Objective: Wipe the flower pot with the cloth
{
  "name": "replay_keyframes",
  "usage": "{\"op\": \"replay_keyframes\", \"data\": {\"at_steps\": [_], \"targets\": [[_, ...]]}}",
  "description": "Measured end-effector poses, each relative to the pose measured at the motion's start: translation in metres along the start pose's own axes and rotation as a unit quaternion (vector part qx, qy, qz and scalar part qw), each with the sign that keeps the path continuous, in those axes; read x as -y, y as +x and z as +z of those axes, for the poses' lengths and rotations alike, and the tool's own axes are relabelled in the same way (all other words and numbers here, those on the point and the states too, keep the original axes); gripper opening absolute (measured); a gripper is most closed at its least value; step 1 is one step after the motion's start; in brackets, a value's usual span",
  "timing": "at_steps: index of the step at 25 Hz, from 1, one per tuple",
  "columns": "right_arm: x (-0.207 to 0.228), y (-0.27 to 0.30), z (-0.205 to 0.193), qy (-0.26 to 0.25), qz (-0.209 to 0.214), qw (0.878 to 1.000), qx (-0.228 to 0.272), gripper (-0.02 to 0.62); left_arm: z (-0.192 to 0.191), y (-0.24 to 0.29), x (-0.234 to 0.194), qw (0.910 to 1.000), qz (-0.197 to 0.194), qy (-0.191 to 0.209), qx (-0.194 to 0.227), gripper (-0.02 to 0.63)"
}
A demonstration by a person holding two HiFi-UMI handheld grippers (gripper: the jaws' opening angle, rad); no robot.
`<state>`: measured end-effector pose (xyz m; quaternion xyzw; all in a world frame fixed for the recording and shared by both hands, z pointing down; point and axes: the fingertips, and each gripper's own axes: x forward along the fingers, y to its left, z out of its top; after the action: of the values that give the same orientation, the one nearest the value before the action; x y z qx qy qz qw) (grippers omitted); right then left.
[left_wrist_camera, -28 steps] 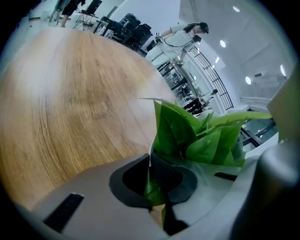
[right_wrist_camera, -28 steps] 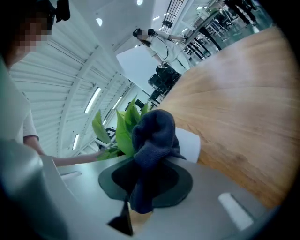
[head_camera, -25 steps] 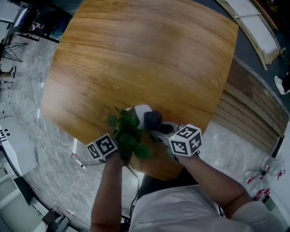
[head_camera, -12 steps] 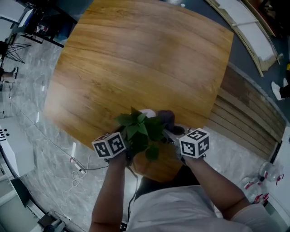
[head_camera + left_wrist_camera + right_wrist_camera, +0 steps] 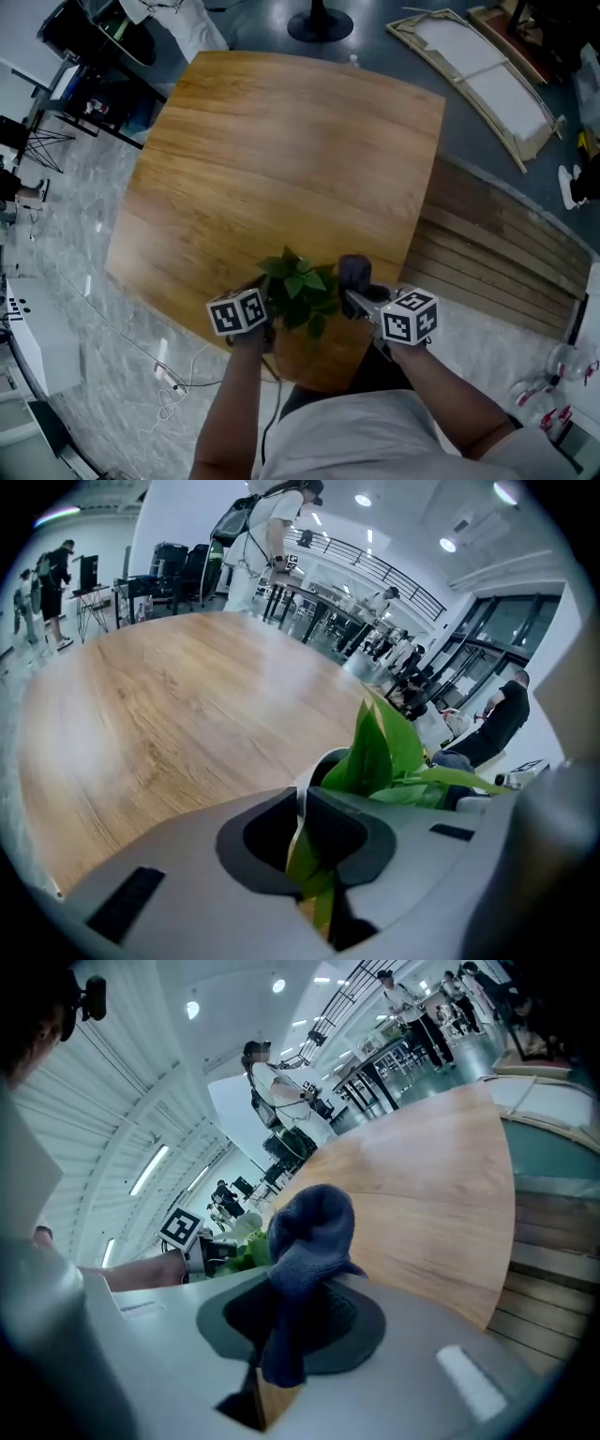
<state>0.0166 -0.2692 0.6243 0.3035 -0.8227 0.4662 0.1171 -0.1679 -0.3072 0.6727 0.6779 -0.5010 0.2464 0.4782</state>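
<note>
A leafy green plant (image 5: 298,292) sits over the near edge of the wooden table (image 5: 281,159); its leaves hide the pot in the head view. In the left gripper view the white flower pot rim (image 5: 320,765) shows between the jaws, and my left gripper (image 5: 302,832) is shut on that rim and a leaf. In the head view my left gripper (image 5: 265,322) is at the plant's left. My right gripper (image 5: 364,300) stands just right of the plant, shut on a dark blue cloth (image 5: 353,273). The cloth (image 5: 309,1232) bunches above the right gripper (image 5: 291,1330). I cannot tell whether cloth and pot touch.
The table's near corner is right below my hands, with marble floor and a white cable (image 5: 178,394) beyond it. Wooden slats (image 5: 497,253) lie on the floor to the right, with a white framed panel (image 5: 487,84) farther back. People stand at desks in the background.
Both grippers, the plant and the cloth have shifted toward the table's near corner. The white pot, visible a second ago, is now covered by the leaves.
</note>
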Motion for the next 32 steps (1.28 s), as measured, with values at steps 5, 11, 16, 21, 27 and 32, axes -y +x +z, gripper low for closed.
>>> {"op": "replay_keyframes", "data": {"at_steps": [5,11,16,21,27,32], "targets": [[-0.006,-0.028,0.017,-0.011,0.006,1.0,0.02,0.063,-0.002,-0.009,0.015,0.9999,0.011,0.011,0.006,0.038],[-0.012,-0.055,0.029,-0.032,0.011,0.999,0.032,0.063,0.001,-0.019,0.02,0.9995,0.022,0.005,0.024,0.04],[-0.027,-0.06,0.032,-0.045,0.017,0.998,0.033,0.063,0.009,-0.033,0.013,0.9986,0.029,0.003,0.045,0.06],[-0.043,-0.067,0.041,-0.069,0.024,0.997,0.034,0.063,0.012,-0.053,0.022,0.997,0.028,0.004,0.073,0.061],[-0.082,-0.069,0.065,-0.116,0.049,0.991,0.042,0.061,0.036,-0.106,0.048,0.9894,0.019,0.026,0.142,0.06],[-0.133,-0.072,0.093,-0.178,0.07,0.98,0.05,0.061,0.074,-0.186,0.079,0.97,0.02,0.061,0.234,0.023]]}}
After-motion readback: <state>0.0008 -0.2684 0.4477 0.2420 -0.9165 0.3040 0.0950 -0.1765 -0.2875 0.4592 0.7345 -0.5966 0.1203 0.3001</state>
